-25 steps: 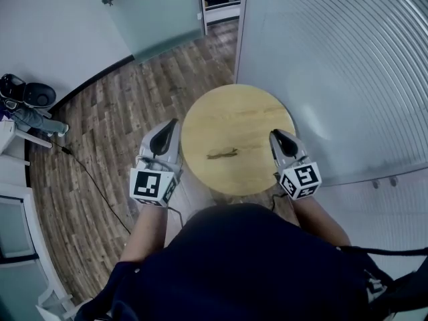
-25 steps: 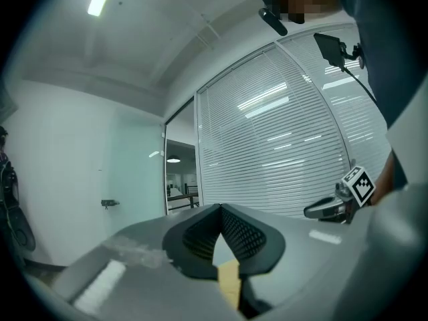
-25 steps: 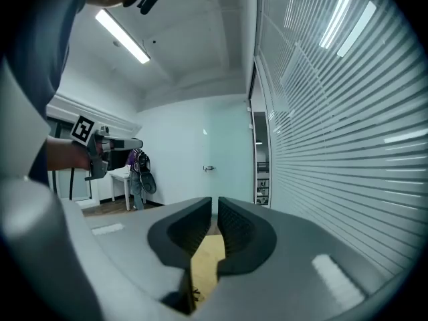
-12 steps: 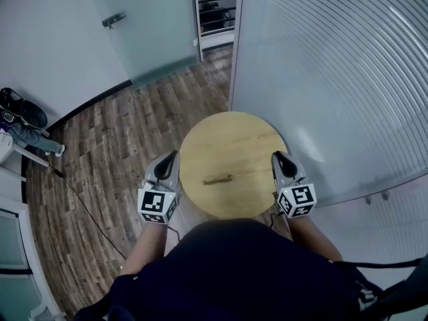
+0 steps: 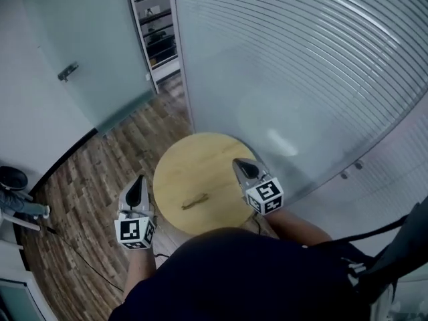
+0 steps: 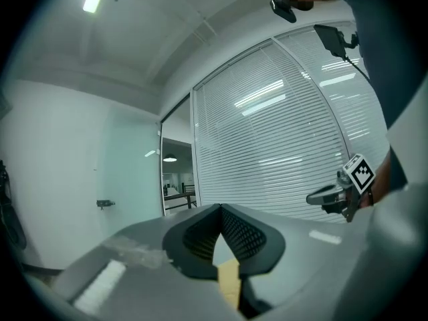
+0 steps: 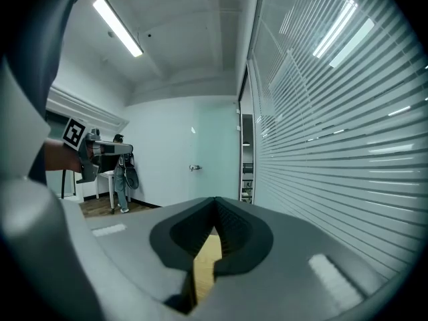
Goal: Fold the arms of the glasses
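Holds left tool [image 5: 139, 182] beside worktop's [image 5: 194, 156] left edge, right tool [image 5: 241, 164] over its right edge, both pinched closed, empty; glasses [image 5: 194, 201] between.

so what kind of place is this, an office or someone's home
Probably an office. A striped glass partition wall stands beside a frosted glass door, and a strip light runs along the ceiling. A small round wooden table stands on the plank floor.
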Demonstrator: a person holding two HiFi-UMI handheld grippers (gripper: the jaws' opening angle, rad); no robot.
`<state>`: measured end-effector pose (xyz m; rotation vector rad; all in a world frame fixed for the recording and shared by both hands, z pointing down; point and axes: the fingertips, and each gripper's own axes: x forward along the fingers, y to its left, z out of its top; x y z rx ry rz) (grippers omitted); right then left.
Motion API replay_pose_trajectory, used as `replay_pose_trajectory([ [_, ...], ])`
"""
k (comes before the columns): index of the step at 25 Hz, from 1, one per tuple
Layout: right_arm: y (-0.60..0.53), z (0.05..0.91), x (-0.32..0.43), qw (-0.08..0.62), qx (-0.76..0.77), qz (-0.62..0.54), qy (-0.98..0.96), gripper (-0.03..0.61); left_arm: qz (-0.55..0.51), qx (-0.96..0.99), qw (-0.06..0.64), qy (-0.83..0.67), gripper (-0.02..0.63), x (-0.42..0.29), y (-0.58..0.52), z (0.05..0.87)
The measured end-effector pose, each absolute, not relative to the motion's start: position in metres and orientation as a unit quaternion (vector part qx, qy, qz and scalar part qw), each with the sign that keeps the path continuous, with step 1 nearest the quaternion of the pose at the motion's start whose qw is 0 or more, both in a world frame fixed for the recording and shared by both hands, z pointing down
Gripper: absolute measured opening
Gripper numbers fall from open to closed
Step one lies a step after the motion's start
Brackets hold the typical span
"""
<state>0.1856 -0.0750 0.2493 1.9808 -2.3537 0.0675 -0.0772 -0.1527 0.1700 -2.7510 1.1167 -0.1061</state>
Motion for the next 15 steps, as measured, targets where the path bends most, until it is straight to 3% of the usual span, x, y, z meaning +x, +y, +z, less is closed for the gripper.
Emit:
replay_pose_trajectory([
  [15,-0.056,0.26,0.188,0.039,0.63,0.038,-0.774,0.009,-0.04,-0.922,0.075,0.377,0.003,-0.075,-0.132,0.18],
])
